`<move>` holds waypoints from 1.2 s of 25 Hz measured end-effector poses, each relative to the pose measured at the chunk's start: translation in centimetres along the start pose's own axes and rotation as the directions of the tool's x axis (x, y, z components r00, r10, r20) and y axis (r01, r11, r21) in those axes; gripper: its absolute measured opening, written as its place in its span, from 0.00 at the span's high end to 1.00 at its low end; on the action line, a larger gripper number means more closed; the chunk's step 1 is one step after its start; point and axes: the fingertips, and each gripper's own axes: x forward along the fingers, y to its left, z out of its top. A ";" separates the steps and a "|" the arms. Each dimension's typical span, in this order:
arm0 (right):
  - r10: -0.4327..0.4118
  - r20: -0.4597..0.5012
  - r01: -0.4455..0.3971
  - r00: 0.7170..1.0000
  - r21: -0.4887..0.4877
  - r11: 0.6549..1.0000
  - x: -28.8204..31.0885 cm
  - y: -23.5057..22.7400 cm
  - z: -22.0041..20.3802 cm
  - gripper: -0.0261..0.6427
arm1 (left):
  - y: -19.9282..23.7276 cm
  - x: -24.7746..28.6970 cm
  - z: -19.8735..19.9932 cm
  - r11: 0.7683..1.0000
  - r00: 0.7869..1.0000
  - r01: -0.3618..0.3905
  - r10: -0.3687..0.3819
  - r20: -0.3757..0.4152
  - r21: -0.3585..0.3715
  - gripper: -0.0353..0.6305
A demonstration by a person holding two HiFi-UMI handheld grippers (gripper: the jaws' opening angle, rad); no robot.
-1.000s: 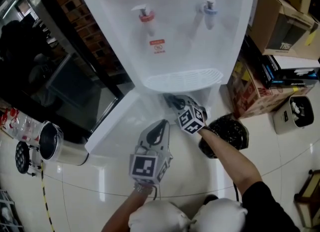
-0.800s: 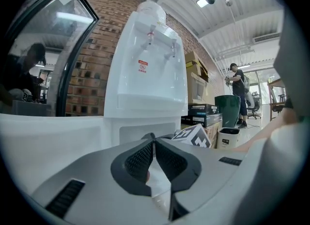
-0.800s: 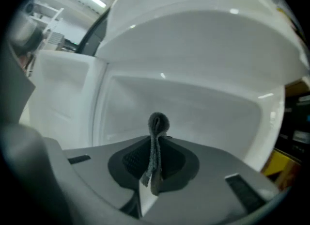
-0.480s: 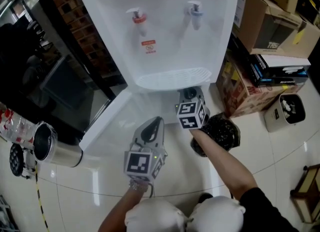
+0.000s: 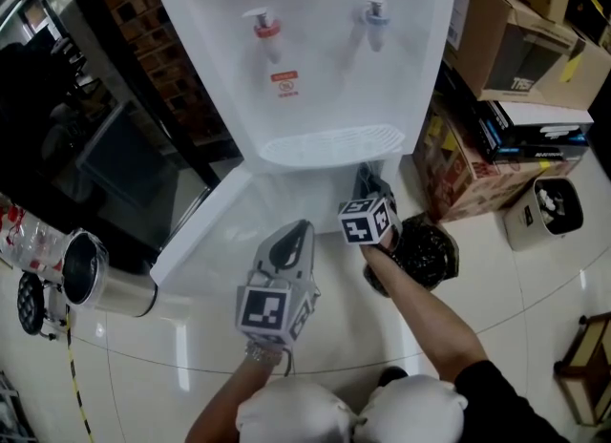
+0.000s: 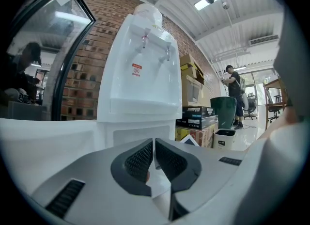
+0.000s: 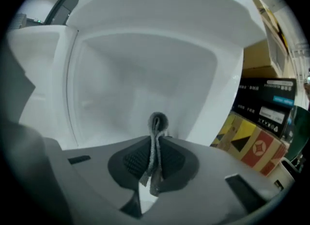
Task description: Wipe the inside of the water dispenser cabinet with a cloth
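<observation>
White cabinet ahead: right gripper clamps one cloth; left gripper jaws together.

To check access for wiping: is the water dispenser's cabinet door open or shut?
Open. The cabinet door stands swung out to the left; the right gripper view looks into the white cabinet.

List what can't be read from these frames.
- Cabinet interior: in the head view it is hidden under the drip tray. In the right gripper view it is washed-out white, so any dirt is unreadable.
- Cloth: only a pinched fold shows between the right gripper jaws, which hide the rest.
- Red label print: too small in the head view.
</observation>
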 end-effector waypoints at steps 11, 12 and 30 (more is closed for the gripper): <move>-0.005 0.145 -0.010 0.989 0.100 0.995 -0.8 -0.6 3.0 0.92 | -0.3 0.4 -0.1 1.000 1.000 0.007 -0.007 0.001 -0.004 0.91; -0.018 0.169 -0.001 0.985 0.112 0.994 -1.1 -0.9 4.0 0.92 | -0.3 0.4 -0.1 1.000 1.000 0.008 -0.008 0.001 -0.003 0.91; 0.150 -0.018 -0.149 0.989 0.038 0.988 2.6 2.7 -3.5 0.93 | 0.0 0.2 -0.2 1.000 1.000 0.000 0.000 -0.007 -0.004 0.91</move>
